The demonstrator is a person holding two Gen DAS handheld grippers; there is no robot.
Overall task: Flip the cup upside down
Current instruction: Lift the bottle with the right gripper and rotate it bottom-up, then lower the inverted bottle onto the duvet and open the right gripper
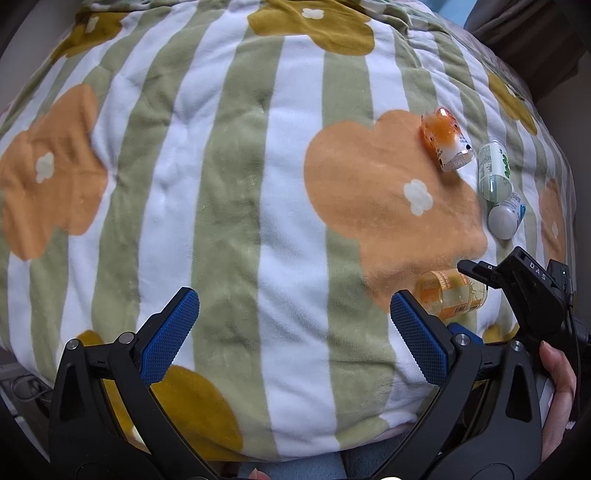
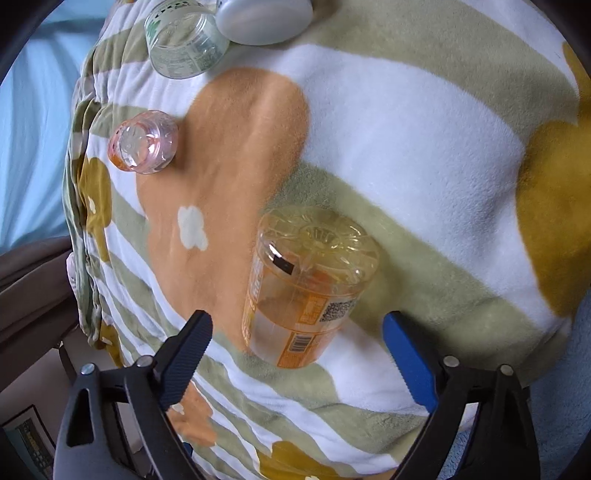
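Observation:
A clear yellow-orange plastic cup (image 2: 308,286) with a printed label stands on the striped flower blanket (image 2: 406,122) with its closed base up. My right gripper (image 2: 295,354) is open, its blue-padded fingers on either side of the cup's near end without touching it. In the left wrist view the same cup (image 1: 452,291) sits at the lower right, with the right gripper (image 1: 517,288) over it. My left gripper (image 1: 295,332) is open and empty above the blanket, left of the cup.
Three more cups lie on the blanket: an orange-pink one (image 1: 447,142) (image 2: 144,142), a clear green-labelled one (image 1: 493,168) (image 2: 184,40), and a white one (image 1: 506,218) (image 2: 264,20). The blanket's edge drops off at the left in the right wrist view (image 2: 79,221).

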